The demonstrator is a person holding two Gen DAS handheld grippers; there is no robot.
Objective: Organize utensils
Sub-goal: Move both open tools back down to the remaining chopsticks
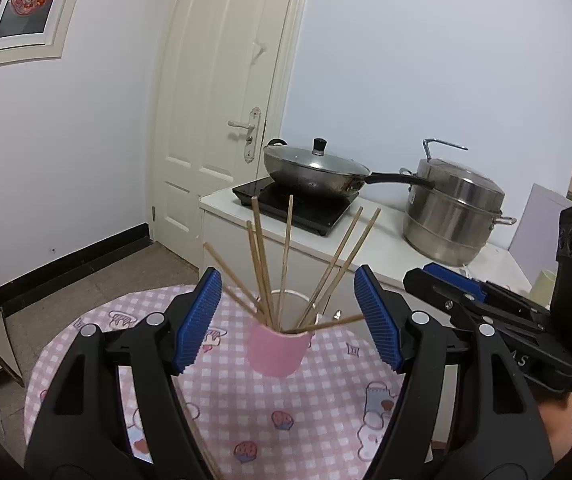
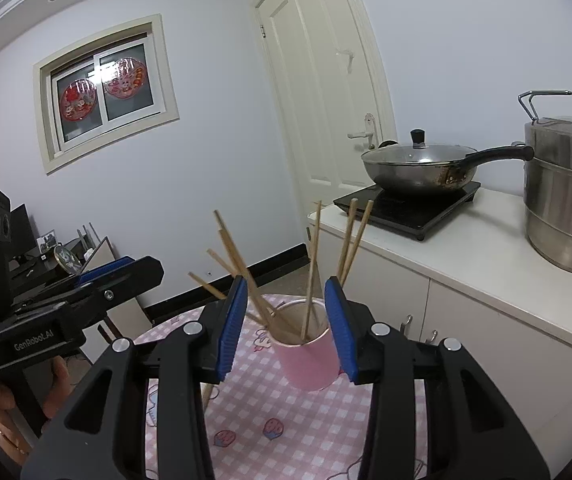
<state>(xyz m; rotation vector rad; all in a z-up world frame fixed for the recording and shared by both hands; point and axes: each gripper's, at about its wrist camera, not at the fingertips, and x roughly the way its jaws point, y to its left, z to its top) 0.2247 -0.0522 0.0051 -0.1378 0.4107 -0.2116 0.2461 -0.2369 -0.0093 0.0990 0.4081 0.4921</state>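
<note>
A pink cup [image 1: 276, 350] stands upright on the round table with the pink checked cloth [image 1: 246, 412]. Several wooden chopsticks [image 1: 286, 256] stand fanned out in it. My left gripper [image 1: 288, 320] is open and empty, its blue pads either side of the cup and nearer to me. The cup [image 2: 310, 360] and chopsticks [image 2: 312, 264] also show in the right wrist view. My right gripper [image 2: 286, 326] is open and empty, held just before the cup. One more chopstick [image 2: 207, 394] lies on the cloth behind the left finger.
A white counter [image 1: 382, 248] behind the table holds an induction hob with a lidded wok [image 1: 314, 168] and a steel steamer pot [image 1: 452, 216]. A white door [image 1: 226, 100] stands at the back. The other gripper shows at the right edge [image 1: 506, 312].
</note>
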